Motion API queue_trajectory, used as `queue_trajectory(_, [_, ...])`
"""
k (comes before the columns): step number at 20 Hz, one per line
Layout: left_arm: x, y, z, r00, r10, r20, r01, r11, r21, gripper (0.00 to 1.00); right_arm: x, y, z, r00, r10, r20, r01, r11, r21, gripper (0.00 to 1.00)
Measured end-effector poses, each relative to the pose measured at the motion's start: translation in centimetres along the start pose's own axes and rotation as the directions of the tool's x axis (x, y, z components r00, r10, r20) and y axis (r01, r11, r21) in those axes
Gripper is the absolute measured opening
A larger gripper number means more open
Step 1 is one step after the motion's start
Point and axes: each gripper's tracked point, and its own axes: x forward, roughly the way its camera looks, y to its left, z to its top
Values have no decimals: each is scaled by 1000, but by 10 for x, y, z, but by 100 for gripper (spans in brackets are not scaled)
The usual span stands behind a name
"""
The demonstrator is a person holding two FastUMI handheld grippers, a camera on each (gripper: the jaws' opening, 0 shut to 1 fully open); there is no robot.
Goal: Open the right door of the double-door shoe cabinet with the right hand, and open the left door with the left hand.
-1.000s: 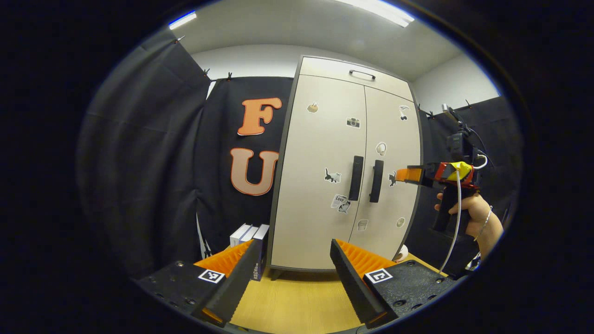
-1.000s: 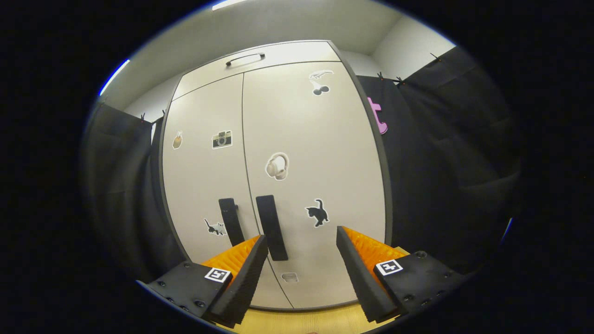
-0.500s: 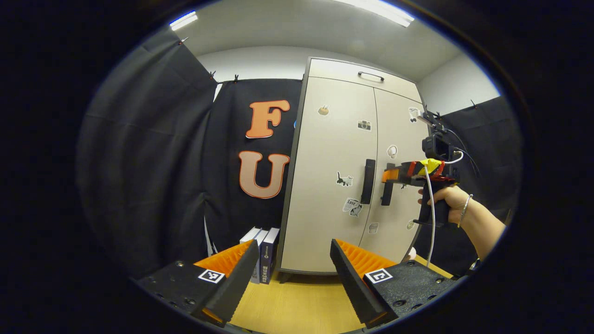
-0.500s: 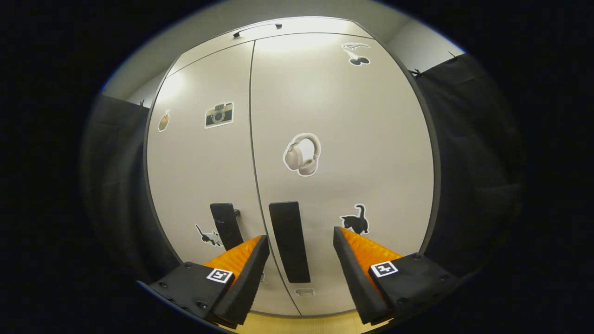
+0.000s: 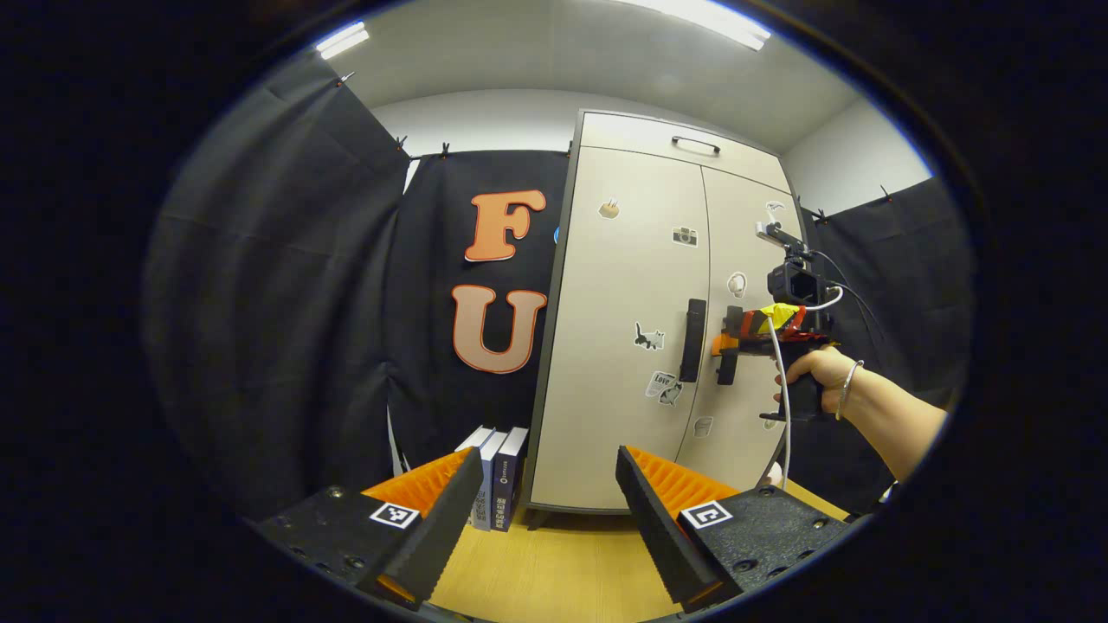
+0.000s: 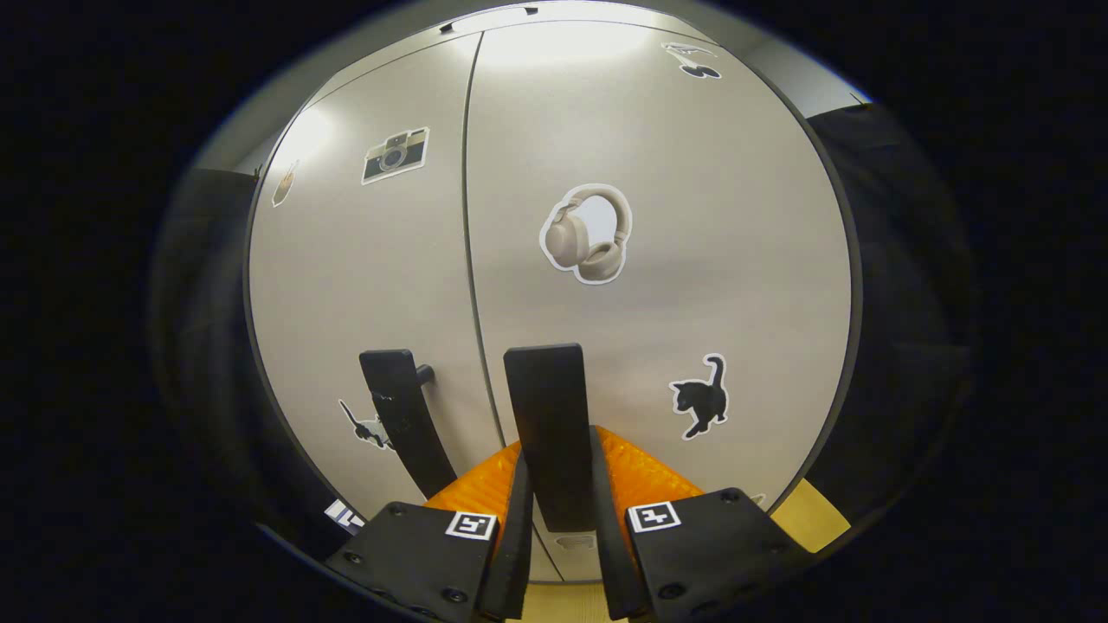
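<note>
I see my right tool (image 6: 558,510) pinching the right door handle (image 6: 547,415) of the closed shoe cabinet (image 5: 623,346), while my left tool (image 5: 541,510) stays spread above the bench (image 5: 554,571).

Black cloth (image 5: 286,285) hung on both sides, clipped at top. White wall (image 5: 485,121) behind, ceiling strip lights (image 5: 710,22) above. Wooden floor (image 5: 554,571) below; books (image 5: 498,476) upright against cloth.

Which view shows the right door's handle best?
The right gripper view: the right door handle stands close and large between the right gripper's jaws, which press it. The left gripper view shows the handle small and far off, partly covered by that gripper.
</note>
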Motion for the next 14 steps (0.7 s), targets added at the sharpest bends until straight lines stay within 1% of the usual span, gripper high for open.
queue_trajectory(1, [-1,2,0,1000,4,-1,-4,1000,-4,95,-1,-2,-1,1000,-2,-3,2,1000,4,38])
queue_trajectory(2, [-1,3,0,1000,8,-1,-8,1000,-7,95,1,-2,-1,1000,-3,-1,3,1000,8,39])
queue_trajectory(4, [-5,9,0,1000,21,-5,-21,1000,-11,94,-4,-2,-3,1000,-5,-10,5,1000,17,27])
queue_trajectory(6, [-6,16,0,999,34,-8,-34,999,-2,95,-10,-2,-4,1000,10,-15,-10,1000,13,27])
queue_trajectory(7, [-6,17,-3,999,36,-13,-36,999,0,95,-14,-2,-4,1000,17,-20,-16,1000,9,31])
queue_trajectory(8, [-5,17,-4,999,37,-16,-37,999,-1,95,-17,-2,-4,1000,20,-22,-20,1000,7,27])
queue_trajectory(14, [-16,18,0,999,45,-6,-45,999,-3,95,-36,-9,-4,1000,26,-15,-27,998,-50,27])
